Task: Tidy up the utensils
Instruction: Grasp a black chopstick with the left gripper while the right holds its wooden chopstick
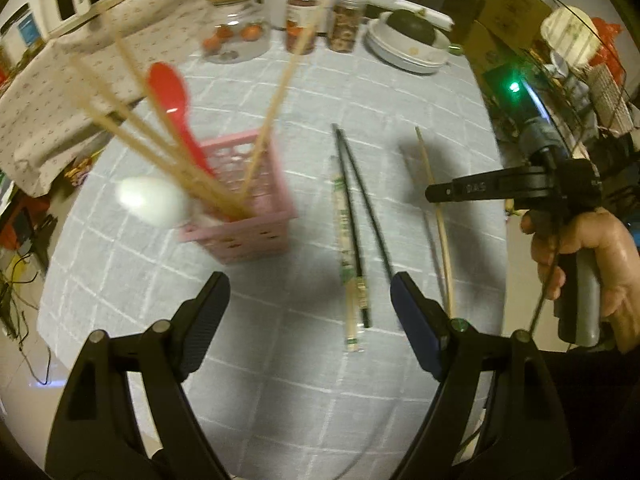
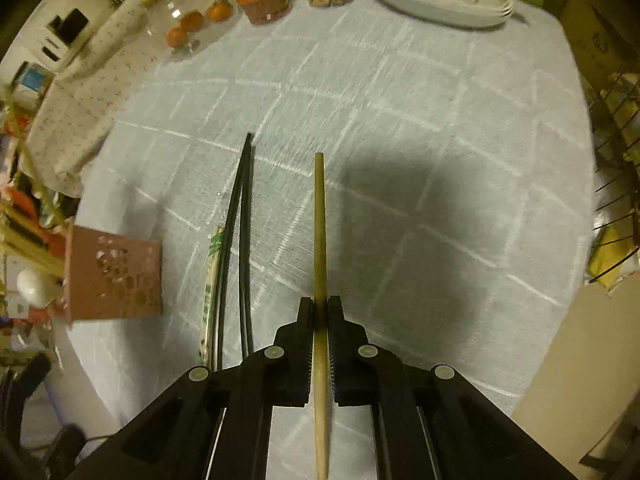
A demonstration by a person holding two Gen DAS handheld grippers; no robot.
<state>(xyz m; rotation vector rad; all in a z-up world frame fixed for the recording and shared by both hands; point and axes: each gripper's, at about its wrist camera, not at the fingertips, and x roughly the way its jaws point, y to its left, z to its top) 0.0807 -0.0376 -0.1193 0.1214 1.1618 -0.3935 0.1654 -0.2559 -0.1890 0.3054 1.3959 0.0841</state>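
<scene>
My right gripper (image 2: 320,302) is shut on a single wooden chopstick (image 2: 319,220), which runs forward between its pads, lifted over the grey checked tablecloth (image 2: 440,120). In the left wrist view that chopstick (image 1: 438,220) hangs beside the hand-held right gripper (image 1: 434,193). My left gripper (image 1: 309,280) is open and holds nothing; it hovers above a pair of black chopsticks (image 1: 352,208) and a paper-wrapped pair (image 1: 345,248). A pink perforated basket (image 1: 248,216) at the left holds several wooden chopsticks, a red spoon (image 1: 172,96) and a white spoon (image 1: 148,200).
At the table's far edge stand a glass jar with small oranges (image 1: 236,36), two food jars (image 1: 304,16) and stacked white plates (image 1: 404,52). A flowered cloth (image 1: 60,92) covers something at the left. A wire rack (image 2: 616,200) and cardboard (image 2: 580,360) flank the right.
</scene>
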